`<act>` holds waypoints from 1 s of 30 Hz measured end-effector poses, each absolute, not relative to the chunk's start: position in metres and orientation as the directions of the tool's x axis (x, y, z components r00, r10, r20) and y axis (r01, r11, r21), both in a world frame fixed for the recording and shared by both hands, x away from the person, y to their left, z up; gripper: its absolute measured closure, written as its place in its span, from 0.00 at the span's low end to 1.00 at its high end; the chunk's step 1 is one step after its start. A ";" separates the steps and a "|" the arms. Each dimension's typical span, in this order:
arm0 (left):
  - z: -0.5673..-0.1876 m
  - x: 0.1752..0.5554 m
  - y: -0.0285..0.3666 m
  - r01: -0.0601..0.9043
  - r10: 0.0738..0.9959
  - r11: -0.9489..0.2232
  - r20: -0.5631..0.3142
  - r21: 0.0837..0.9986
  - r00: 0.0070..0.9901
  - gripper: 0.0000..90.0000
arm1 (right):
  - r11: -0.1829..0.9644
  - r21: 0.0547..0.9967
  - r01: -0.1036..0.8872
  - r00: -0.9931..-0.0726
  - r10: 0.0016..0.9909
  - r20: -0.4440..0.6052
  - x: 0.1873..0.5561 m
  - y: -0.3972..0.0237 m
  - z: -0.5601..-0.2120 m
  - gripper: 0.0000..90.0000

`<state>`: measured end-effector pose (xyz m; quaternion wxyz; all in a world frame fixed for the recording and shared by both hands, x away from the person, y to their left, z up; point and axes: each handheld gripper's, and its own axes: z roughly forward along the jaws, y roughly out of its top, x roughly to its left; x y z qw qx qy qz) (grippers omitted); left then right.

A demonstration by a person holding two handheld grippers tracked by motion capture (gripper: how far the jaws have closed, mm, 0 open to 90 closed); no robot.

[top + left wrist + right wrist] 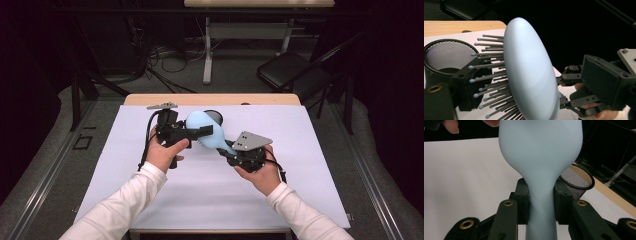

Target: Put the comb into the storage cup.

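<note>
Above the white surface (pixel 210 190), a hairbrush passes between two grippers.
A pale blue hairbrush (pixel 207 134) hangs near the mesh cup (pixel 216 116), its handle pinched by the right hand-held gripper (pixel 541 203); the left hand-held gripper (pixel 202 131) straddles the head, seemingly not yet pressing, bristles (pixel 489 75) hiding contact. Next it likely needs a firm squeeze before the right lets go.

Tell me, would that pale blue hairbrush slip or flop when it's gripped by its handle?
The hairbrush probably stays stiff: it holds straight out from the right gripper, which clamps its handle. Its smooth, rounded back looks slippery. The thin bristles would likely bend if pushed.
</note>
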<state>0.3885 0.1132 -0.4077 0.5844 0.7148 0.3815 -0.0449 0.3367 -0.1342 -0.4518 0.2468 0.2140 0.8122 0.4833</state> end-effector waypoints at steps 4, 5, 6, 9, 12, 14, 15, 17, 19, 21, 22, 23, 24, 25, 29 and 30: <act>-0.408 0.389 0.114 0.602 0.497 -0.036 -0.508 0.798 0.703 0.18 | 0.438 0.892 0.108 -0.786 0.588 -0.193 0.337 -0.134 -0.452 0.76; -0.408 0.389 0.114 0.603 0.492 -0.031 -0.513 0.797 0.704 0.18 | 0.438 0.893 0.108 -0.785 0.588 -0.194 0.337 -0.134 -0.452 0.76; -0.408 0.389 0.114 0.605 0.490 -0.027 -0.517 0.796 0.702 0.19 | 0.437 0.893 0.108 -0.786 0.587 -0.192 0.337 -0.134 -0.452 0.76; -0.409 0.389 0.114 0.603 0.485 -0.021 -0.520 0.797 0.703 0.19 | 0.436 0.894 0.106 -0.786 0.587 -0.194 0.337 -0.134 -0.453 0.76; -0.410 0.390 0.114 0.608 0.479 -0.016 -0.528 0.794 0.701 0.20 | 0.434 0.895 0.104 -0.786 0.587 -0.194 0.337 -0.134 -0.453 0.76; -0.410 0.390 0.115 0.608 0.480 -0.014 -0.528 0.794 0.701 0.21 | 0.434 0.895 0.104 -0.785 0.588 -0.194 0.337 -0.134 -0.453 0.76; -0.410 0.390 0.115 0.610 0.479 -0.010 -0.531 0.793 0.699 0.22 | 0.434 0.895 0.103 -0.785 0.588 -0.194 0.337 -0.134 -0.453 0.76; -0.410 0.390 0.116 0.612 0.480 -0.009 -0.534 0.790 0.696 0.25 | 0.433 0.895 0.104 -0.786 0.588 -0.193 0.337 -0.134 -0.453 0.76; -0.410 0.390 0.117 0.614 0.486 -0.015 -0.531 0.789 0.694 0.27 | 0.434 0.895 0.105 -0.786 0.587 -0.193 0.337 -0.134 -0.454 0.76; -0.411 0.391 0.118 0.619 0.485 -0.009 -0.538 0.786 0.690 0.29 | 0.433 0.895 0.106 -0.787 0.587 -0.191 0.336 -0.134 -0.455 0.76; -0.411 0.391 0.119 0.623 0.486 -0.007 -0.541 0.783 0.686 0.31 | 0.432 0.896 0.106 -0.787 0.587 -0.190 0.337 -0.134 -0.455 0.76; -0.412 0.391 0.120 0.628 0.483 -0.003 -0.549 0.778 0.682 0.31 | 0.433 0.895 0.106 -0.788 0.585 -0.190 0.337 -0.134 -0.456 0.76; -0.412 0.392 0.120 0.632 0.480 0.000 -0.555 0.775 0.680 0.32 | 0.434 0.895 0.106 -0.787 0.586 -0.191 0.337 -0.134 -0.456 0.76; -0.413 0.392 0.120 0.636 0.480 0.001 -0.558 0.772 0.677 0.33 | 0.433 0.895 0.107 -0.788 0.586 -0.189 0.337 -0.134 -0.457 0.76; -0.414 0.392 0.122 0.642 0.477 0.009 -0.567 0.767 0.671 0.37 | 0.433 0.895 0.107 -0.788 0.586 -0.189 0.337 -0.134 -0.458 0.76; -0.414 0.392 0.122 0.641 0.479 0.010 -0.567 0.767 0.671 0.38 | 0.432 0.895 0.108 -0.788 0.586 -0.188 0.337 -0.134 -0.458 0.76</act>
